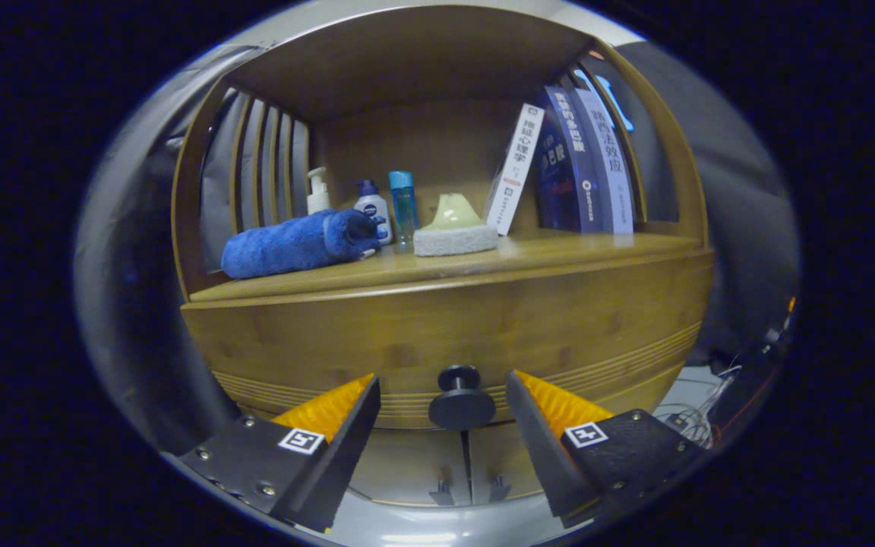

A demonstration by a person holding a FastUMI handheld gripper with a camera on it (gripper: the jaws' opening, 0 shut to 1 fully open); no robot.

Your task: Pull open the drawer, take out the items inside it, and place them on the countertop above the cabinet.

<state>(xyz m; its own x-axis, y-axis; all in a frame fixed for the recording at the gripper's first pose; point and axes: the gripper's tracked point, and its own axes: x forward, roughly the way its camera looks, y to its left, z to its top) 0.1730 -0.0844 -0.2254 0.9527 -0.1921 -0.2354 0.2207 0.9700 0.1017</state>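
Note:
A wooden cabinet stands in front of me with its drawer front (453,327) flush and closed. The drawer's dark round knob (460,399) sits low on that front, right between my fingers. My gripper (443,395) is open, one finger on each side of the knob, neither touching it. The countertop (559,254) above the drawer carries a rolled blue towel (297,243) on the left and a pale sponge block (454,228) in the middle.
Behind the towel stand three bottles (373,201). Several books (567,171) lean against the right side of the shelf. Slatted wooden side (266,163) closes the left. Below the drawer, two cabinet doors (468,463) with small handles. Cables (692,425) lie at the lower right.

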